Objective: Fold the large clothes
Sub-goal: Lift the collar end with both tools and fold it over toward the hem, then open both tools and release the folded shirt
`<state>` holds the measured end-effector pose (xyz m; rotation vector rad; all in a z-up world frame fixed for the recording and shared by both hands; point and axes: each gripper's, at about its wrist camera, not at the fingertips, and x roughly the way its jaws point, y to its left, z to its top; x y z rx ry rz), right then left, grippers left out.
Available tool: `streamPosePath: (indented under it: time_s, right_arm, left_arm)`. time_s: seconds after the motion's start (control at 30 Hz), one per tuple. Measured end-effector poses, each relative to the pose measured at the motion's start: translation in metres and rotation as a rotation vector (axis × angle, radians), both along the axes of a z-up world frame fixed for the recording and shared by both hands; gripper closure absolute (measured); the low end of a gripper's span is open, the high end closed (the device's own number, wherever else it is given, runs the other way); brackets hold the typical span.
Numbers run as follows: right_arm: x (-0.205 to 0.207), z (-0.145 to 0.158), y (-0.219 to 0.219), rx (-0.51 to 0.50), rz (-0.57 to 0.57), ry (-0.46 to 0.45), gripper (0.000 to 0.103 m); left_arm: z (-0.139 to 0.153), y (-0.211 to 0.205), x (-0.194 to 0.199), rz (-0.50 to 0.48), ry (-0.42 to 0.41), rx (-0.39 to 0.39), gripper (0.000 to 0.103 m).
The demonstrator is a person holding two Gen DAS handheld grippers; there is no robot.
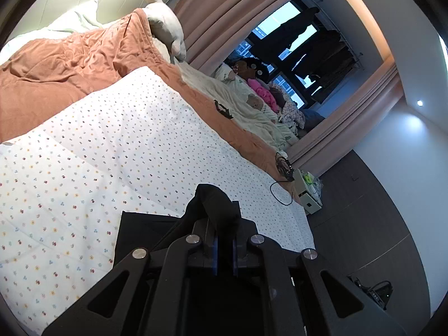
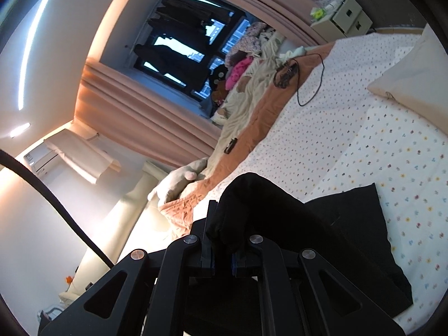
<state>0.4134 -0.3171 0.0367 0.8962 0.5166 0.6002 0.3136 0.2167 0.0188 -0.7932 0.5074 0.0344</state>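
Note:
A black garment [image 1: 140, 229] lies on a bed with a white dotted sheet [image 1: 117, 151]. My left gripper [image 1: 224, 240] is shut on a bunched edge of the black garment, which sticks up between the fingers. My right gripper [image 2: 222, 240] is shut on another bunched part of the black garment [image 2: 350, 224], whose flat part spreads to the right over the dotted sheet [image 2: 392, 151]. The fingertips of both grippers are hidden by the cloth.
An orange blanket [image 1: 70, 64] and a plush toy [image 1: 165, 22] lie at the head of the bed. A cream pillow [image 2: 414, 84] lies on the sheet. A black cable [image 2: 308, 84], piled clothes [image 2: 246, 64], a white bedside cabinet [image 2: 344, 16] and curtains [image 2: 140, 103] are beyond.

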Motion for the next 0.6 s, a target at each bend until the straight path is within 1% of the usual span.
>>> streamPosePath:
  time_s: [0.07, 0.13, 0.2, 0.27, 0.37, 0.43, 0.47, 0.5, 0.53, 0.57, 0.6]
  right_arm:
    - [0.013, -0.006, 0.005, 0.006, -0.011, 0.019, 0.099]
    - [0.018, -0.011, 0.008, 0.000, -0.019, 0.024, 0.095]
    - [0.023, -0.012, 0.014, -0.038, -0.031, 0.026, 0.095]
    - [0.026, -0.019, 0.020, -0.060, -0.027, 0.039, 0.095]
    - [0.035, -0.028, 0.026, -0.062, -0.021, 0.072, 0.095]
    - [0.040, -0.034, 0.028, -0.056, -0.016, 0.085, 0.093]
    - [0.040, -0.035, 0.030, -0.052, -0.012, 0.089, 0.086]
    - [0.041, -0.036, 0.032, -0.047, -0.002, 0.092, 0.067]
    - [0.040, -0.036, 0.033, -0.043, 0.008, 0.088, 0.051]
    - [0.040, -0.035, 0.032, -0.034, 0.004, 0.081, 0.019]
    - [0.041, -0.036, 0.032, -0.026, -0.005, 0.071, 0.013]
  left_arm:
    - [-0.009, 0.001, 0.015, -0.008, 0.012, 0.000, 0.094]
    - [-0.018, 0.001, 0.030, -0.016, 0.026, -0.002, 0.094]
    - [-0.028, 0.003, 0.043, -0.014, 0.044, -0.002, 0.094]
    - [-0.043, 0.005, 0.060, -0.014, 0.085, -0.006, 0.094]
    - [-0.062, 0.003, 0.080, -0.035, 0.123, -0.006, 0.094]
    - [-0.073, 0.002, 0.092, -0.045, 0.141, -0.010, 0.094]
    - [-0.080, 0.002, 0.097, -0.047, 0.148, -0.016, 0.094]
    - [-0.086, 0.002, 0.102, -0.051, 0.154, -0.025, 0.091]
    - [-0.094, 0.003, 0.105, -0.059, 0.151, -0.047, 0.086]
    - [-0.101, 0.005, 0.108, -0.065, 0.145, -0.082, 0.078]
    - [-0.109, 0.007, 0.110, -0.062, 0.141, -0.119, 0.072]
